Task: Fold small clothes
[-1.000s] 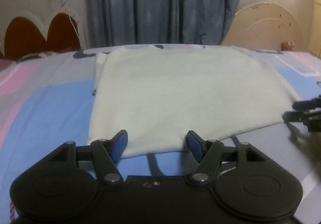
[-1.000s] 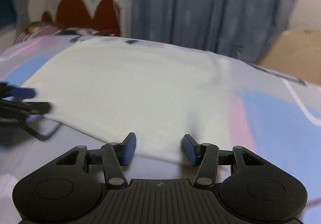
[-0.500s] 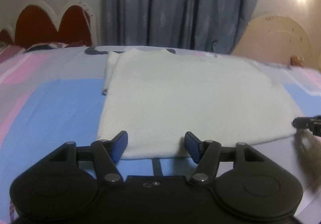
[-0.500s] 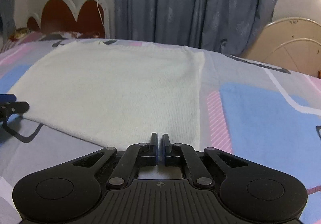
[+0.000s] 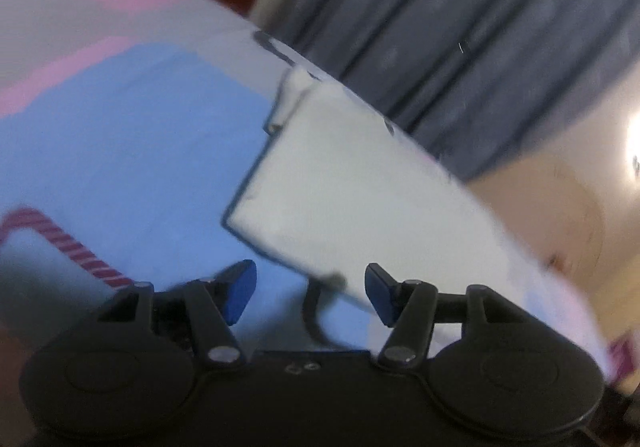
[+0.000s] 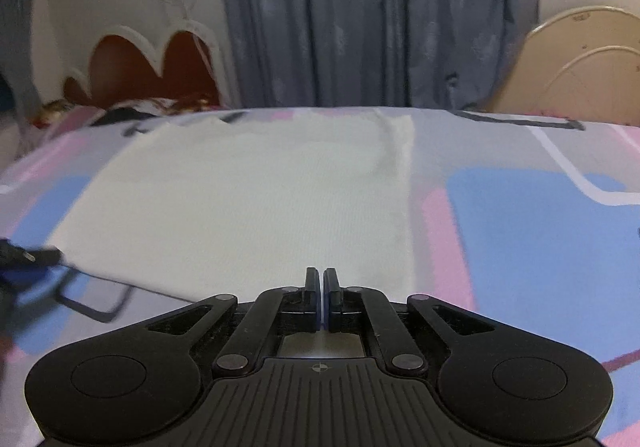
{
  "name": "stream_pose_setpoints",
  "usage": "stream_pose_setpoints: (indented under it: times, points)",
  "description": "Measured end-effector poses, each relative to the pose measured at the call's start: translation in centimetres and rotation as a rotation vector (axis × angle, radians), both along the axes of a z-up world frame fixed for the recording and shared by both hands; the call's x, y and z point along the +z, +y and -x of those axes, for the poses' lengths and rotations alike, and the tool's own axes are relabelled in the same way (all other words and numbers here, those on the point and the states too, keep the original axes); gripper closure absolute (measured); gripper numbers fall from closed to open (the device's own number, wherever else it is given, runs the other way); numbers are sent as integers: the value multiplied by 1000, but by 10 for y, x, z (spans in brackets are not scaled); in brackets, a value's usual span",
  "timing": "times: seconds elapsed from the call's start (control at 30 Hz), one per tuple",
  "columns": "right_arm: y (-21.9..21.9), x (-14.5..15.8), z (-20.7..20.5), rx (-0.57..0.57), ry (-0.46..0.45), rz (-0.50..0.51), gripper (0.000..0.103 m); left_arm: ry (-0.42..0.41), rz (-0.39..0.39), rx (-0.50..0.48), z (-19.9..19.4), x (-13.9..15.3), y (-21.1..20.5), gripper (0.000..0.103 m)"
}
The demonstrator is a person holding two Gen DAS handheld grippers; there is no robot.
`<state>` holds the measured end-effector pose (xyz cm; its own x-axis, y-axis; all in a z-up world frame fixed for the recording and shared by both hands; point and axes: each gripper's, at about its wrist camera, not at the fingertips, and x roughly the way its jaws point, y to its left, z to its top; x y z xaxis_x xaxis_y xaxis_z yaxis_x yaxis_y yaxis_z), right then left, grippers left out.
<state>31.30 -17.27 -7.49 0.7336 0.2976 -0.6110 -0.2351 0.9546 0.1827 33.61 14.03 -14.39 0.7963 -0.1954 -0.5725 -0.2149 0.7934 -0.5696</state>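
Now that my right gripper [image 6: 322, 297] has pinched the white garment's [image 6: 248, 207] near hem, my left gripper [image 5: 308, 293] (rolled sideways, fingers closing) approaches its own corner.

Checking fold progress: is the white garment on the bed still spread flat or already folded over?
Spread flat: the white garment lies in one smooth layer on the bedsheet, with no part turned over.

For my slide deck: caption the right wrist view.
Right tongs shut on the near hem of a white garment spread flat on a pink-and-blue bedsheet.
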Motion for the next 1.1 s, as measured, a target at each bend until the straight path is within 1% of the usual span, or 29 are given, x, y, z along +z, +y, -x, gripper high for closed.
stream_pose_setpoints:
  times: [0.1, 0.13, 0.17, 0.2, 0.23, 0.27, 0.37, 0.4, 0.43, 0.47, 0.5, 0.53, 0.57, 0.6, 0.67, 0.7, 0.73, 0.77, 0.8, 0.87, 0.9, 0.93, 0.97, 1.0, 1.03, 1.1]
  points:
    - [12, 4, -12, 22, -2, -68, 102, -42, 128, 70, -12, -10, 7, 46]
    - [15, 5, -16, 25, -1, -90, 102, -63, 148, 95, -14, -14, 7, 50]
    - [18, 6, -23, 26, -4, -108, 103, -99, 184, 137, -14, -19, 8, 54]
    - [22, 7, -29, 26, -8, -122, 103, -132, 216, 178, -15, -26, 7, 57]
    - [25, 7, -37, 27, -12, -141, 103, -146, 212, 203, -15, -28, 4, 59]
    - [29, 7, -44, 30, -13, -158, 103, -153, 202, 215, -18, -29, 0, 59]
    - [42, 7, -68, 43, -19, -175, 103, -153, 215, 222, -31, -28, -3, 59]
    - [47, 7, -75, 49, -22, -181, 103, -153, 220, 220, -36, -28, -2, 61]
    - [52, 7, -83, 56, -22, -184, 103, -149, 220, 222, -40, -29, -1, 66]
    - [57, 5, -90, 61, -22, -182, 103, -137, 222, 228, -47, -28, 1, 77]
    - [62, 4, -96, 64, -23, -180, 103, -125, 235, 229, -53, -30, 4, 85]
    - [65, 2, -102, 64, -23, -180, 103, -120, 253, 227, -52, -32, 7, 96]
    - [69, 1, -107, 63, -18, -185, 103, -143, 289, 221, -49, -35, 10, 97]
    - [71, -1, -110, 63, -15, -189, 103, -185, 310, 211, -46, -36, 12, 97]
    - [74, -6, -115, 68, -5, -189, 103, -230, 296, 208, -37, -37, 11, 96]
    - [76, -10, -118, 71, 5, -182, 103, -224, 300, 214, -34, -39, 12, 96]
    - [78, -17, -122, 71, 29, -161, 103, -203, 308, 226, -33, -41, 13, 87]
    - [78, -22, -124, 69, 38, -156, 103, -193, 324, 229, -34, -44, 16, 87]
    - [77, -22, -123, 66, 34, -166, 103, -189, 322, 229, -37, -43, 18, 87]
    - [77, -18, -120, 65, 13, -181, 103, -171, 291, 216, -41, -37, 16, 80]
    - [78, -18, -121, 66, 11, -182, 103, -160, 279, 214, -45, -35, 15, 80]
    - [81, -23, -123, 66, 30, -164, 103, -145, 274, 214, -52, -33, 11, 80]
    - [83, -28, -125, 65, 38, -150, 103, -124, 265, 211, -58, -31, 11, 85]
    - [83, -30, -126, 64, 30, -149, 103, -105, 246, 205, -62, -29, 11, 93]
    - [83, -30, -126, 61, 34, -154, 103, -91, 212, 192, -64, -25, 10, 97]
    - [78, -31, -128, 53, 48, -188, 103, -139, 146, 156, -62, -11, 4, 97]
